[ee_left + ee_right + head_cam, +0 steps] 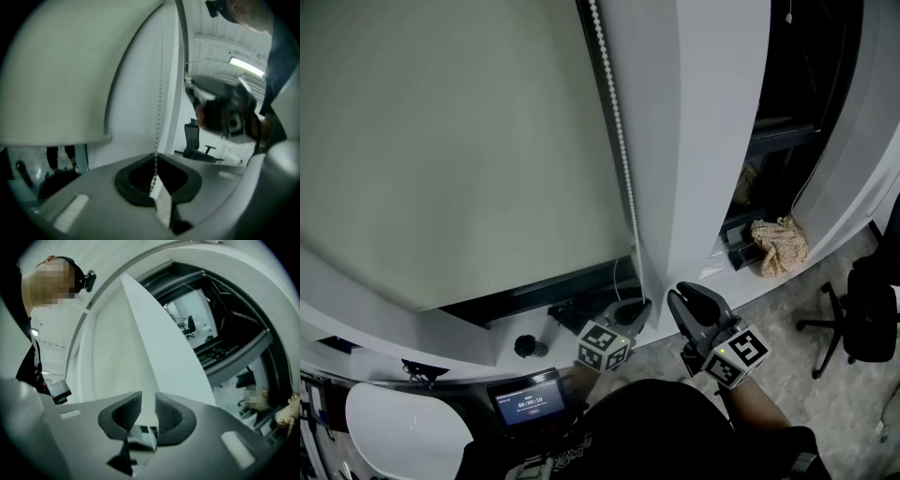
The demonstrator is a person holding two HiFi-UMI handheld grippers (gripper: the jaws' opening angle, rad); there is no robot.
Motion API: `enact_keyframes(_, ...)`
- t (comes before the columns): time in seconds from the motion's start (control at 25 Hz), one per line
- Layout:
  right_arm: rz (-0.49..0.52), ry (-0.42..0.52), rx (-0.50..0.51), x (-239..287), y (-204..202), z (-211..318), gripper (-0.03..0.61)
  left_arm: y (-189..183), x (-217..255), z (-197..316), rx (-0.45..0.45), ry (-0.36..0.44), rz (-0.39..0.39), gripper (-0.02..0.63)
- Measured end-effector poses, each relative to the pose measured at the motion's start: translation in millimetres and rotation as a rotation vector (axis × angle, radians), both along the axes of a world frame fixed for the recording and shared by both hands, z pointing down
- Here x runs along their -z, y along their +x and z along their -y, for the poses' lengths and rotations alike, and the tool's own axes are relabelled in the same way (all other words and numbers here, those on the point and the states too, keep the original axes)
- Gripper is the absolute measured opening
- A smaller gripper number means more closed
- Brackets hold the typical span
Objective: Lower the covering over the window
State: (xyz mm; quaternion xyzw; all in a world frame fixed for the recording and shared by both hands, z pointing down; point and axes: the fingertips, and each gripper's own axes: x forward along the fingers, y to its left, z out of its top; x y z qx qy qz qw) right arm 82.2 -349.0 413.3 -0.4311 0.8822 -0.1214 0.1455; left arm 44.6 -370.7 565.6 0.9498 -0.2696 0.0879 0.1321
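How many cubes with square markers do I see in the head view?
2. The left cube sits on the left claw, low in the middle; the right cube sits on the right claw, beside it. None seems hidden.

The left gripper (637, 307) is closed on the bead chain (620, 141), which runs down between its pads. The right gripper (686, 296) hangs just right of the chain, close beside the left one, jaws slightly apart and empty. Its forearm (757, 401) reaches in from below.
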Motion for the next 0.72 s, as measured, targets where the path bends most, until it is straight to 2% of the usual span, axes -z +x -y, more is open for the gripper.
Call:
enact_keyframes(0.12, -0.04, 0.103, 0.036, 47.7, -15.8, 1.6, 0.083, 3.7, -45.8, -18.3, -0.024, -0.099, 0.046, 0.008)
enact_keyframes(0.4, -0.081, 0.251, 0.081, 131.0, -48.5, 5.8, 0.1, -1.8, -109.9, -50.6, -0.064, -0.245, 0.126, 0.006)
enact_keyframes(0.48, -0.083, 0.276, 0.096, 150.1, -55.0, 6.7, 0.107, -7.6, -131.7, -55.2, -0.064, -0.262, 0.166, 0.005)
enact_keyframes(0.56, -0.079, 0.297, 0.107, 168.0, -59.7, 8.3, 0.107, -12.6, -151.2, -62.4, -0.073, -0.297, 0.211, 0.005)
enact_keyframes(0.64, -0.104, 0.324, 0.102, 182.6, -62.1, 9.6, 0.107, -15.6, -167.9, -77.4, -0.101, -0.367, 0.274, 0.003)
enact_keyframes(0.68, -0.129, 0.339, 0.094, 187.0, -62.6, 10.1, 0.102, -18.3, -180.9, -87.5, -0.128, -0.402, 0.329, 0.002)
enact_keyframes(0.72, -0.162, 0.351, 0.084, 189.0, -62.9, 10.1, 0.059, -21.8, -197.0, -99.9, -0.17, -0.426, 0.399, -0.002)
